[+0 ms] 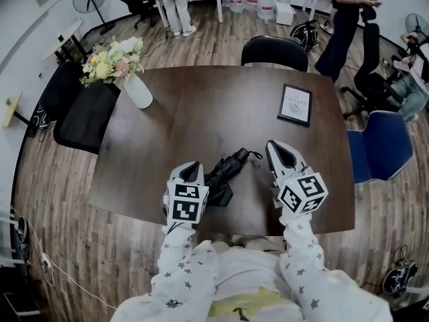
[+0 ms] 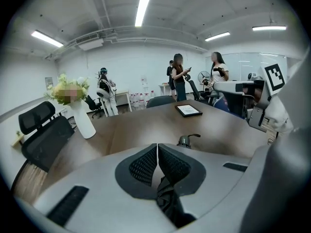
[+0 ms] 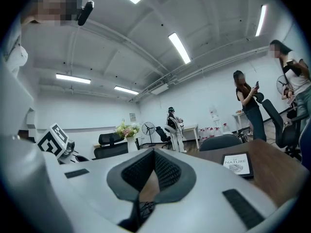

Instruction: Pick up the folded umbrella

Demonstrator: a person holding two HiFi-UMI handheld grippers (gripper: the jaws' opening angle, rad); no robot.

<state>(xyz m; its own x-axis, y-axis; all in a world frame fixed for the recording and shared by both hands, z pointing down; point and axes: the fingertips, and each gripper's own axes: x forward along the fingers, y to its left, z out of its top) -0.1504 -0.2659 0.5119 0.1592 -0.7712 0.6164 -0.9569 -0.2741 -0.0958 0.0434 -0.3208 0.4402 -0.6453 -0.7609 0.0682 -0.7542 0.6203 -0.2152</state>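
The folded black umbrella (image 1: 228, 170) lies on the dark wooden table (image 1: 201, 106) near its front edge, with its strap end pointing to the right. My left gripper (image 1: 194, 169) is just left of the umbrella, shut, with nothing gripped. In the left gripper view the pads (image 2: 146, 165) meet at the tips of the left gripper (image 2: 157, 145), and umbrella fabric (image 2: 167, 198) shows below them. My right gripper (image 1: 278, 150) hovers to the right of the umbrella, also shut and holding nothing. In the right gripper view the right gripper (image 3: 154, 151) points level across the table.
A white vase of flowers (image 1: 137, 89) stands at the table's far left corner. A framed "Nature" print (image 1: 295, 104) lies at the far right. Office chairs (image 1: 275, 51) ring the table. People stand at the back of the room (image 1: 345, 19).
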